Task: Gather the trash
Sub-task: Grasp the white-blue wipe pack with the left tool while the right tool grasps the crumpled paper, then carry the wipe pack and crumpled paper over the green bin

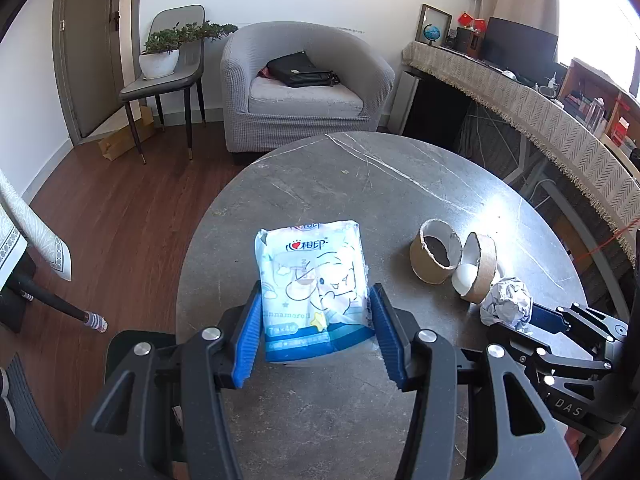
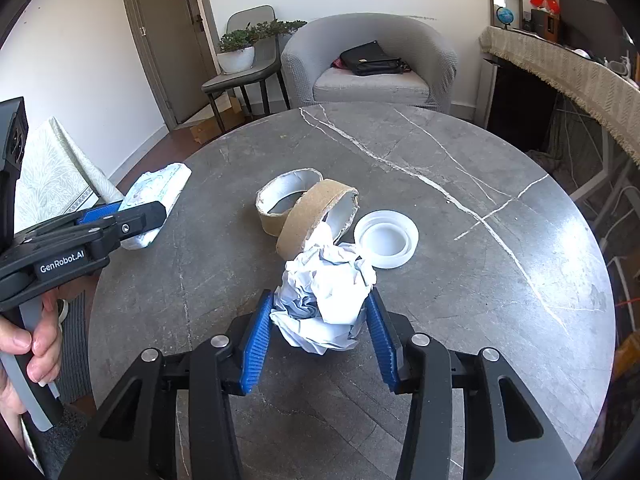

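Crumpled white paper ball (image 2: 326, 300), matte

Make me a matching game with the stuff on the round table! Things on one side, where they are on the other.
Things:
1. tissue pack
2. crumpled paper ball
3. white plastic lid
4. cardboard rings

Places:
A. lying flat on the table, right of the rings
B. between the right gripper pads
C. leaning on each other mid-table
D. between the left gripper pads

Pairs: 1-D, 2-B, 3-A, 4-C
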A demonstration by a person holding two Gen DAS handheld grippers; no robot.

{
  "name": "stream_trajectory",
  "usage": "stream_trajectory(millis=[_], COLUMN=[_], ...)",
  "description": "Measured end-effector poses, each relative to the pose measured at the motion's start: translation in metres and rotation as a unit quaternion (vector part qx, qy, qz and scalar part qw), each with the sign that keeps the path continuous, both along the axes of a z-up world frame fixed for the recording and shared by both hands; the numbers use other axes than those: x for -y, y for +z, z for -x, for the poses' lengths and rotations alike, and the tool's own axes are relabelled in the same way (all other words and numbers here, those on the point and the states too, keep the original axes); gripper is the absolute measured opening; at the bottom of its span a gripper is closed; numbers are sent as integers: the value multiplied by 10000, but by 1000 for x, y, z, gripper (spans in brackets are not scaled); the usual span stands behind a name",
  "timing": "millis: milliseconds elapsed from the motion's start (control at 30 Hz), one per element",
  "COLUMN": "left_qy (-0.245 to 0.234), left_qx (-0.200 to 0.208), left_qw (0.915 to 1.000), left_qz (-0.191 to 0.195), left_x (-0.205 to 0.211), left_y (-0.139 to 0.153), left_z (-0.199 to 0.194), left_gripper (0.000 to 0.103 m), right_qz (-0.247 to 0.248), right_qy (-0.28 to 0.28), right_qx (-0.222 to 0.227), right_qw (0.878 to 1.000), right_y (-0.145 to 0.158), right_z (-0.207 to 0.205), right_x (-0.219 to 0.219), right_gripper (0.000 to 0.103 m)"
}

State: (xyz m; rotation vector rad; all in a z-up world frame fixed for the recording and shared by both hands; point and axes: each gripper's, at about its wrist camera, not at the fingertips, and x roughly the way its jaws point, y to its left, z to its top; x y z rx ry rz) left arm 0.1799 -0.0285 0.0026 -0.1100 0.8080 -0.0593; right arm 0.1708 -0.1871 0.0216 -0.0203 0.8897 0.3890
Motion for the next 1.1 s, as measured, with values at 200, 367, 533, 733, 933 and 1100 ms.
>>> stream_trajectory(millis=[200, 367, 533, 733, 933, 1100], left_qy=[62, 73, 143, 258, 378, 503], left_qx=[29, 39, 61, 76, 75, 41], left_qw=[10000, 10000, 9999, 9996, 9992, 9987], left_qz=[50, 46, 57, 71, 59, 34], left_x=[-10, -13, -26, -44, -63, -81], left_y=[5, 6, 9, 11, 11, 9], left_z=[4, 6, 11, 19, 26, 31], left_gripper=[54, 54, 54, 54, 54, 54], right_qz=[28, 38, 11, 10, 45, 25], right_qy=[55, 100, 184, 352, 515, 614], right_qx=[78, 82, 67, 86, 46, 45], right_qw=[9999, 9999, 9998, 9993, 9987, 9981], right_y=[10, 14, 17, 22, 21, 22], right_z=[6, 7, 7, 10, 11, 11], right_x=[-7, -16, -25, -43, -61, -75], right_gripper=[46, 46, 46, 46, 46, 46])
